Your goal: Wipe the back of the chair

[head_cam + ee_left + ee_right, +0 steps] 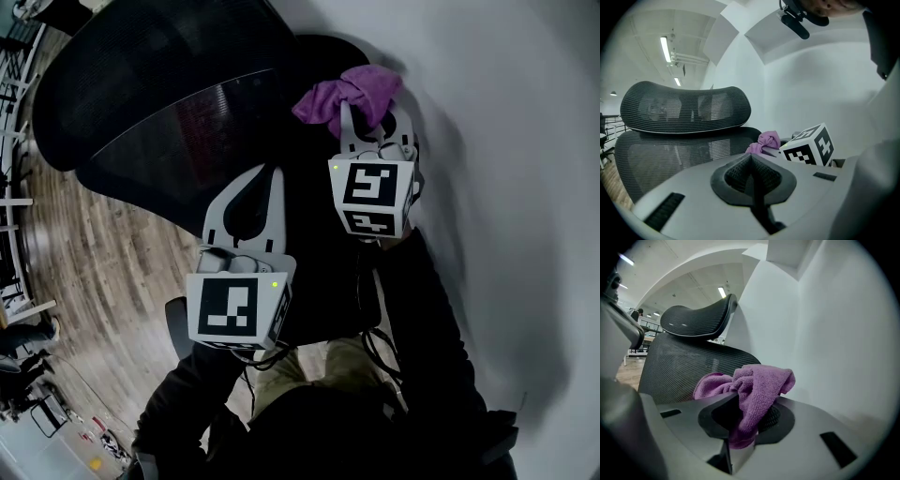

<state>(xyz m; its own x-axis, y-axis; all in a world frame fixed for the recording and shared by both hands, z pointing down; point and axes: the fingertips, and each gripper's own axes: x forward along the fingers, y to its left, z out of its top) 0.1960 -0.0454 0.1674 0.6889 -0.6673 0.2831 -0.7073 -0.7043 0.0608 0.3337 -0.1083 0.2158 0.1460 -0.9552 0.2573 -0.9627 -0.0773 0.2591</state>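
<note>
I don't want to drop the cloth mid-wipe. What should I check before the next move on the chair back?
1. Grip: purple cloth pinched between the jaws of the right gripper: ok.
2. Wiping surface: a bunch of cloth sticks out past the jaws: ok.
3. Spare hand: left gripper shut with nothing in it: ok.
4. Target: mesh chair back lies ahead of the right gripper: ok.
5. Contact: cloth touching the mesh: cannot tell.
6. Clearance: room between the cloth and the wall on the right: cannot tell.

Dim indoor light from ceiling strip lights (665, 49); fisheye curvature, dark vignetted corners, motion-smeared head view.
</note>
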